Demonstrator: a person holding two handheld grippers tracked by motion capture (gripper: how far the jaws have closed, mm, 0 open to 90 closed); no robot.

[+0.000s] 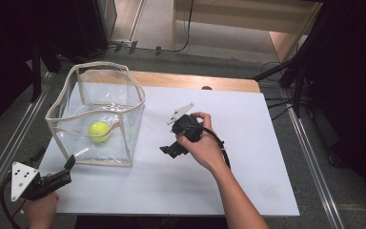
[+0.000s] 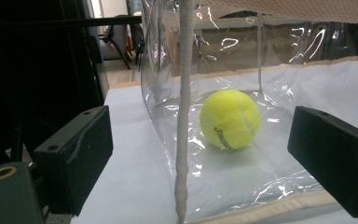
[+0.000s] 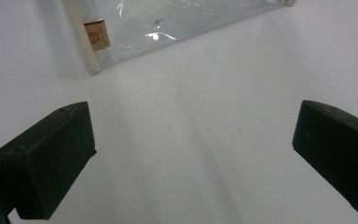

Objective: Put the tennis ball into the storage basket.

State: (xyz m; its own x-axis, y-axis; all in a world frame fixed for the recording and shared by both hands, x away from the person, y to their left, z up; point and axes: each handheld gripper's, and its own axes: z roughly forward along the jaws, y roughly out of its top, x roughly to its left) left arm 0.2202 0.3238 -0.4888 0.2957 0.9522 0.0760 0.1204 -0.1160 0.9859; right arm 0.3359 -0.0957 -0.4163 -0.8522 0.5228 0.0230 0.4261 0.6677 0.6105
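High view: fixed above my side, looking forward and down over the white-topped table (image 1: pixel 248 157), far enough to take in the whole top. Left gripper view: my camera sits low at the near left, facing level and very close to a corner seam of the clear plastic cream-edged bin (image 2: pixel 182 140) holding the yellow tennis ball (image 2: pixel 230 119). Right gripper view: tilted down, close over the tabletop, the bin's bottom corner (image 3: pixel 91 58) ahead. All three share that bin

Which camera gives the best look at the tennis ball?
The left gripper view: the tennis ball sits close and sharp inside the clear bag. The high view shows it small from above.
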